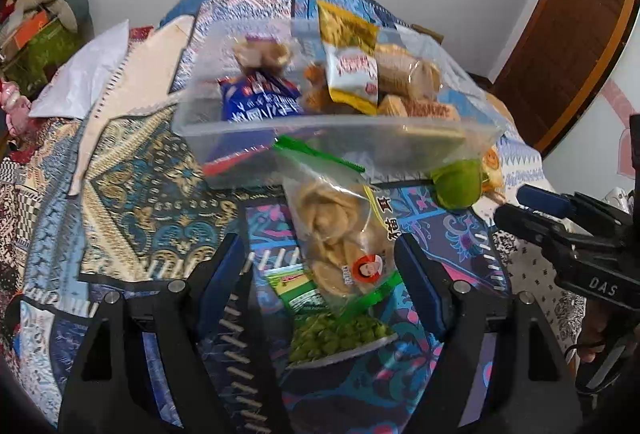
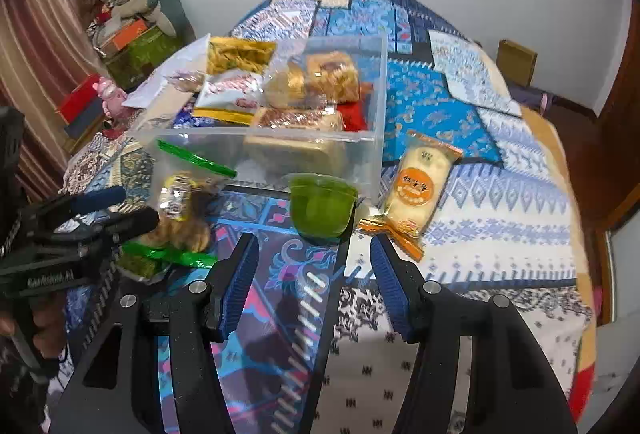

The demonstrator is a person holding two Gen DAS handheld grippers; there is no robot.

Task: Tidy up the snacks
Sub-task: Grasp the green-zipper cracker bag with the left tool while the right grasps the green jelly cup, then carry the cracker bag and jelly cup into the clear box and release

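Right now both tongs hang open over the quilted bed, gripping nothing. The left tongs (image 1: 320, 266) straddle a green-trimmed bag of biscuits (image 1: 336, 230) lying just before the clear bin (image 1: 256, 128), which already holds several packets. The right tongs (image 2: 314, 262) point at a green jelly cup (image 2: 322, 206) touching the bin's front wall, with an orange-wrapped cake (image 2: 420, 186) just beside it. I'd say the left should close on the bag's middle, squeezing gently so the biscuits don't crack, then lift it clear over the rim before letting go.
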